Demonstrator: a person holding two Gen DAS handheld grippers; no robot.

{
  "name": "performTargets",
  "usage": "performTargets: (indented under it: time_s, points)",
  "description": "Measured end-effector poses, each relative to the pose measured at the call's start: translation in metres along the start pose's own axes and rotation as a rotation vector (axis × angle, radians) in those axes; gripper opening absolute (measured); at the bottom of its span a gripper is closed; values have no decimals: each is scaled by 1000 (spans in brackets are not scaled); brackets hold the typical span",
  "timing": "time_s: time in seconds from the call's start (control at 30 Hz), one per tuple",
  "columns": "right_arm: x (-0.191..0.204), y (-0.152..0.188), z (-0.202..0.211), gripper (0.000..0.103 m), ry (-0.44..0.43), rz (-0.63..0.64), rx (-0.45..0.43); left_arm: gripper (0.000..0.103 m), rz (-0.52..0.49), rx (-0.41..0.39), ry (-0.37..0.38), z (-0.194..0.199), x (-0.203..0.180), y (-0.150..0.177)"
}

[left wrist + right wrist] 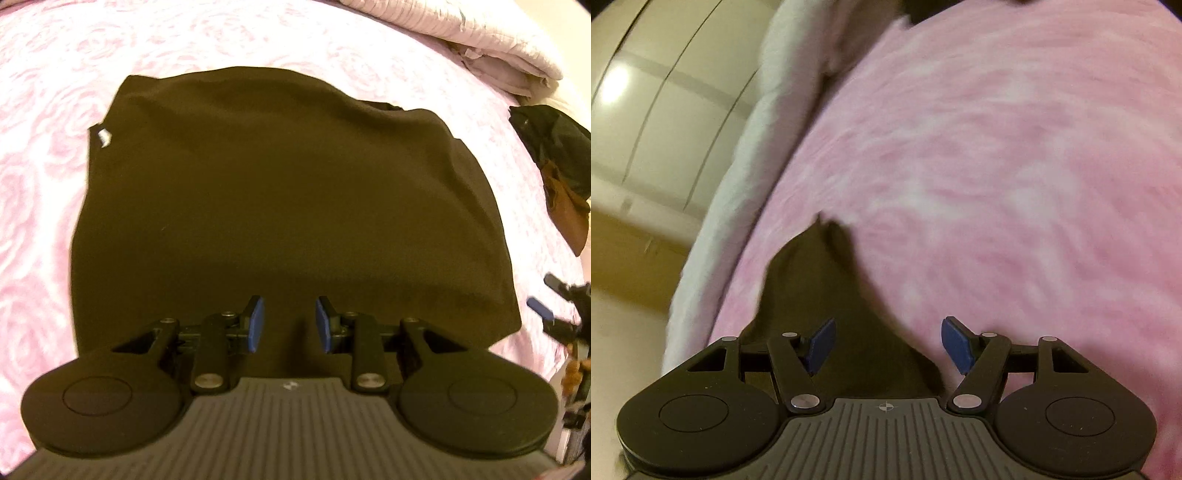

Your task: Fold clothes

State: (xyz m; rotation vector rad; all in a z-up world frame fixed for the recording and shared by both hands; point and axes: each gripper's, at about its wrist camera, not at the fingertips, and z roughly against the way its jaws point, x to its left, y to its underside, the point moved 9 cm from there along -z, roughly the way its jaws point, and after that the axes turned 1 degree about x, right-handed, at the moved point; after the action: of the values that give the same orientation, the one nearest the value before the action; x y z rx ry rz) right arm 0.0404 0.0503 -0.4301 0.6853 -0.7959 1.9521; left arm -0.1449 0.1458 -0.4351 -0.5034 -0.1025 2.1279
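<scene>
Hovering over the near edge of a dark olive-brown folded garment [273, 192], the left gripper [289, 321] held its two blue pads [256, 324] a narrow gap apart, with nothing pinched between them; only the cloth's flat surface showed beyond the gap. That garment lay spread in a rough rectangle on a pink bedspread with a swirled rose pattern [44, 155], a small pale label [103, 137] poking out at its far left corner. Beyond the far right corner sat a stack of pale quilted bedding [491, 40], and against the right edge of the left wrist view a crumpled heap of dark green and brown clothing [557, 162] rested on the bed. Low on that same edge, the right gripper [557, 306] appeared as a blurred black frame with one blue pad showing, just off the garment's near right corner.

From its own camera, the right gripper [888, 345] had its blue pads [956, 345] standing wide apart and empty, clamped on nothing. Beneath and between them a pointed corner of the dark garment [820, 280] lay on the pink bedspread [1015, 166], not touched by either pad as far as the motion-blurred view allowed. To the left ran the bed's white fluffy edge [738, 177], then a cream panelled wall or cabinet front [657, 110] and a tan floor [624, 251].
</scene>
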Motion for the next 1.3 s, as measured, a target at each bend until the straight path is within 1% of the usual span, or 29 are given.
performTargets:
  time_s: [0.1,0.2,0.27,0.33,0.4,0.5,0.57,0.6,0.63,0.67,0.7,0.77,0.83,0.87,0.93,0.97,1.0,1.03,1.07,1.1,1.17,1.2,1.23,1.27,1.3]
  points:
    - [9,-17,-42,67,-68,95,164,26,-2,6,-6,-7,-7,-7]
    - [12,-11,-87,67,-122,122,333,26,0,17,-6,-11,-12,-8]
    - [18,-10,-100,67,-160,136,351,26,2,29,-12,-13,-11,-5]
    - [18,-13,-110,67,-186,91,349,26,16,45,-25,-14,-7,1]
    - [22,-13,-119,67,-191,96,359,26,40,50,-36,-14,1,6]
    - [32,-17,-133,67,-180,117,386,26,99,56,-42,-13,16,11]
    - [34,-15,-137,67,-149,135,401,26,136,57,-33,-14,23,13]
    - [35,-13,-138,64,-129,146,407,26,152,57,-25,-14,26,13]
    - [35,-12,-140,58,-110,157,413,26,163,58,-17,-15,28,14]
    - [35,-11,-141,34,-85,166,421,26,167,60,-11,-16,30,14]
    - [34,-9,-144,19,-52,171,433,26,167,63,-7,-17,30,14]
    - [36,-5,-146,16,3,185,431,26,159,64,3,-16,31,14]
    - [46,-2,-148,15,98,242,416,26,152,61,14,-12,34,13]
    - [52,0,-149,14,152,286,407,26,150,59,14,-10,36,14]
    - [76,9,-146,13,301,470,370,26,150,51,12,-3,45,14]
    - [94,17,-146,12,384,599,336,26,154,46,13,1,51,15]
    - [116,29,-144,12,472,775,296,26,160,41,15,6,57,15]
    - [133,44,-142,12,539,932,262,26,166,34,20,11,63,16]
    - [152,62,-141,12,579,1057,228,26,172,28,23,15,68,17]
    - [172,84,-140,12,578,1142,195,26,176,24,24,18,74,17]
    - [204,127,-146,12,541,1252,167,26,186,15,26,24,84,17]
    - [213,153,-153,14,516,1295,167,26,192,12,30,27,88,18]
    - [215,174,-163,16,492,1323,201,26,199,8,35,29,92,18]
    - [217,195,-173,29,469,1350,236,26,204,5,41,32,96,19]
    - [217,215,-181,46,441,1367,272,26,205,2,43,33,98,18]
